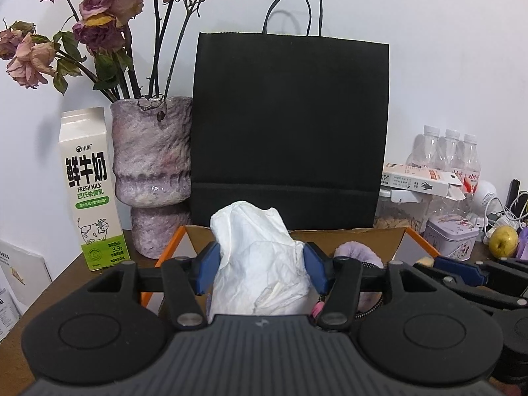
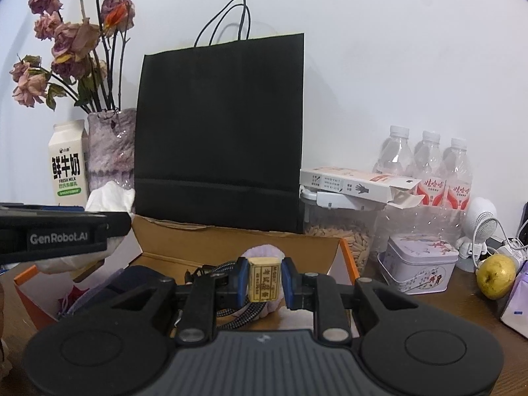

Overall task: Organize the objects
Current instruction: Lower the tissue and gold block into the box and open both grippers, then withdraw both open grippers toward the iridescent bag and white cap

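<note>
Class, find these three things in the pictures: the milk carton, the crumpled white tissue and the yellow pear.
milk carton (image 1: 89, 191), left wrist view, printed front face.
crumpled white tissue (image 1: 260, 264), left wrist view, middle of the wad.
yellow pear (image 2: 496, 276), right wrist view, centre of its skin.

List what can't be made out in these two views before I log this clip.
- Box contents: both views, mostly hidden by the gripper bodies.
- Tissue underside: left wrist, behind the left gripper.
- Small block label: right wrist, print too small.
- Black bag interior: both views, walls hide it.
</note>
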